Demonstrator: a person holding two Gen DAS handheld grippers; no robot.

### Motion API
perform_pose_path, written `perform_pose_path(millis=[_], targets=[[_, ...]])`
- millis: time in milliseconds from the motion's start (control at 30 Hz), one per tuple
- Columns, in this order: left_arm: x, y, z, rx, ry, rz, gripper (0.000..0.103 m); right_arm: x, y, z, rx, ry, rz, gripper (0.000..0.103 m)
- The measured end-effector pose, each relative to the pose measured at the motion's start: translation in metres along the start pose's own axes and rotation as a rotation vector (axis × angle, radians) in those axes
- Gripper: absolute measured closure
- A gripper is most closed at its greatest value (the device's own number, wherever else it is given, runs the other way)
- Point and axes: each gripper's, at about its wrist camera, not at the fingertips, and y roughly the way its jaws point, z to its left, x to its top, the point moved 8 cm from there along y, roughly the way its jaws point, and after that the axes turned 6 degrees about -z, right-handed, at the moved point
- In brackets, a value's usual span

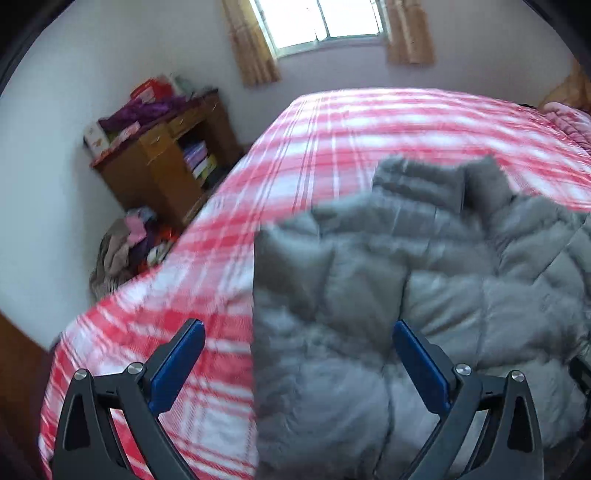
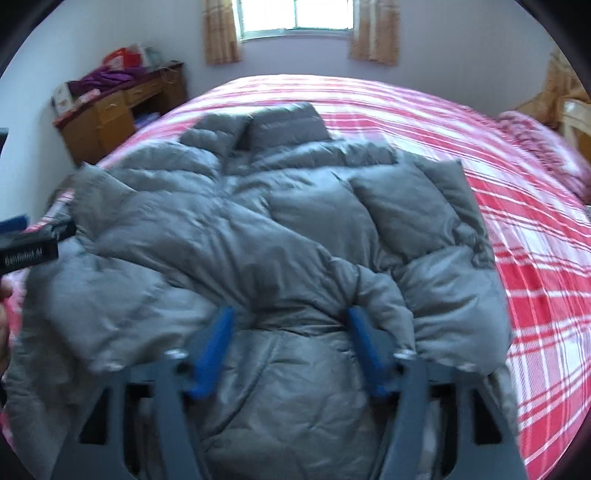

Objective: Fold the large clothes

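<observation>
A large grey puffer jacket [image 2: 280, 236] lies spread on the red-and-white plaid bed [image 2: 524, 229], collar toward the window, both sleeves folded in over its front. My right gripper [image 2: 290, 319] is open above the jacket's lower middle, its blue pads on either side of a folded sleeve. My left gripper [image 1: 297, 330] is open over the jacket's left edge [image 1: 332, 295], nothing between its jaws. The left gripper's body also shows at the left edge of the right wrist view [image 2: 29, 247].
A wooden desk [image 1: 162, 162] piled with clothes and boxes stands by the far left wall. A heap of clothes [image 1: 125, 247] lies on the floor beside the bed. A window with curtains [image 1: 325, 22] is behind. Pink bedding [image 2: 535, 140] lies at the far right.
</observation>
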Motion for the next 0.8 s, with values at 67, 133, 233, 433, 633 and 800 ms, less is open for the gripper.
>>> perform_pose_path(millis=[67,133,233,433,633,800], targets=[[0.022,0.008,-0.001,-0.03,-0.014,0.016,0.001,0.02,-0.011,-0.002,0.001,-0.02,-0.032,0.015],[0.045,0.025,-0.004,-0.044,-0.046,0.027,0.001,0.045,-0.016,-0.005,0.009,-0.028,-0.049,0.013],[0.073,0.06,-0.011,-0.043,-0.086,0.064,0.001,0.088,-0.002,-0.018,0.032,0.048,-0.035,0.013],[0.117,0.122,-0.026,-0.086,-0.194,0.142,0.001,0.149,0.053,-0.048,-0.012,0.158,-0.02,0.01],[0.151,0.171,-0.048,-0.133,-0.262,0.194,0.001,0.193,0.108,-0.058,-0.01,0.221,0.019,0.007],[0.157,0.204,-0.07,-0.156,-0.248,0.222,0.001,0.212,0.143,-0.059,-0.028,0.231,0.049,0.006]])
